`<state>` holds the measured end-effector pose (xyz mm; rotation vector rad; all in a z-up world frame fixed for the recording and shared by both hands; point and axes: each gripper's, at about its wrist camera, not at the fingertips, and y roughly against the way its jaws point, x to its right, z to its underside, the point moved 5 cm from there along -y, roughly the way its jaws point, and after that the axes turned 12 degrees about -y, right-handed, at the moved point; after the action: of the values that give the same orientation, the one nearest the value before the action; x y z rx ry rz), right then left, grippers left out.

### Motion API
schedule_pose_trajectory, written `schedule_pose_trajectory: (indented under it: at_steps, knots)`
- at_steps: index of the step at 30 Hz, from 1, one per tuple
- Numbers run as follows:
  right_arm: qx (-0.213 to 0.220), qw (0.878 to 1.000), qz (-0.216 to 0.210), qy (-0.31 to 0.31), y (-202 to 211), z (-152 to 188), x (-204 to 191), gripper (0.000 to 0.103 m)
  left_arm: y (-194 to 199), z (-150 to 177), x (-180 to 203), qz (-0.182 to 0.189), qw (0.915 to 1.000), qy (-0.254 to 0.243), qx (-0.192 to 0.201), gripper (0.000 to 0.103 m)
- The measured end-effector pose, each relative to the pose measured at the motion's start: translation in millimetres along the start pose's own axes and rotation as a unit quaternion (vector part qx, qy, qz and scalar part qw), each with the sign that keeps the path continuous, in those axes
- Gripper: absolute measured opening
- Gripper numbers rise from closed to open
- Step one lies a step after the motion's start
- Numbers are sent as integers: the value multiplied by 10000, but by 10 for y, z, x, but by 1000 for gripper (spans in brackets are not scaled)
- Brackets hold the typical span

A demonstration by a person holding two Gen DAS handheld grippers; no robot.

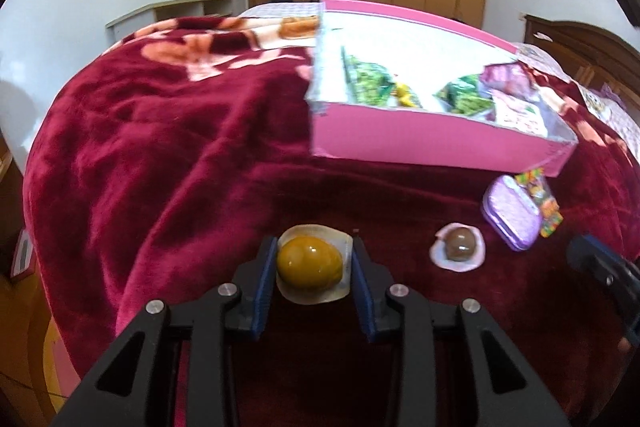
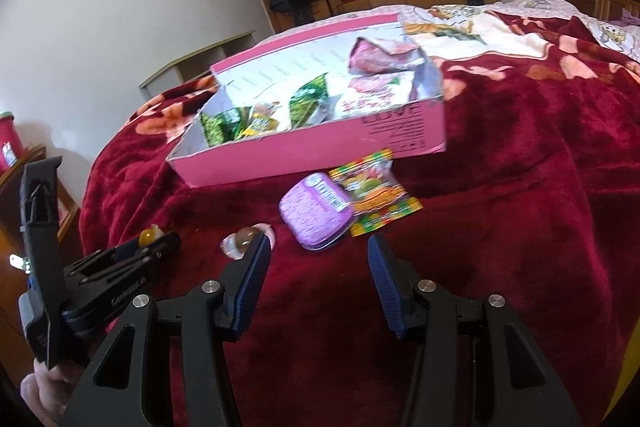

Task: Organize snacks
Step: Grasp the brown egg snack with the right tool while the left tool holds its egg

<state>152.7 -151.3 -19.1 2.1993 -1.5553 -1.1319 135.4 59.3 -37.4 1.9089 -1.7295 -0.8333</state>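
The left gripper (image 1: pixel 313 269) has its jaws pinching the yellow jelly cup (image 1: pixel 311 265), one blue pad against each side of the amber dome, with the white rim flaring out ahead of and behind the pads. In the right wrist view the cup (image 2: pixel 147 235) shows at the tip of that gripper. The right gripper (image 2: pixel 318 277) has its jaws spread with nothing between them.

To carry this off well, I would keep the pinch light and steady: the cup looks like thin glossy plastic, likely to slip or buckle if squeezed harder. It should travel level over the near wall of the pink box (image 1: pixel 400 143), which lies ahead of the left jaws and to their right, and be let go low inside an open patch, since the box's right half is already crowded.

The held cup is a small round amber dome, shiny with highlights, on a cream flange. Just right of the left jaws a brown jelly cup (image 1: pixel 458 247) sits on the red blanket (image 1: pixel 160 155), a little ahead of the right gripper's left jaw. Ahead of the right jaws lie a purple tub (image 2: pixel 316 213) and, touching it, a colourful candy packet (image 2: pixel 378 193), both just short of the box.
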Motion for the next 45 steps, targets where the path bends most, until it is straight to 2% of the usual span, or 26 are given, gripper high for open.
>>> schedule_pose_trajectory:
  at_steps: [7, 12, 19, 31, 34, 38, 45]
  knots:
    - [-382, 9987, -232, 257, -213, 116, -308, 52, -45, 55, -117, 143, 9997, 217, 33, 37]
    - [-636, 9970, -215, 388, -470, 143, -482, 52, -49, 73, -119, 217, 9994, 240, 75, 37]
    - [-738, 9964, 127, 407, -740, 171, -466, 52, -58, 89, -138, 335, 9989, 311, 105, 37]
    - [-592, 9959, 430, 533, -901, 204, -477, 52, -75, 110, -139, 417, 9984, 355, 106, 37]
    - [-506, 9958, 507, 574, -884, 211, -470, 45, -74, 108, -146, 405, 9985, 351, 106, 37]
    - [-482, 9965, 404, 551, -874, 213, -462, 33, -71, 109, -144, 430, 9983, 384, 95, 37]
    - [-482, 9979, 83, 421, -797, 207, -422, 31, 7, 78, -136, 547, 9974, 444, 126, 37]
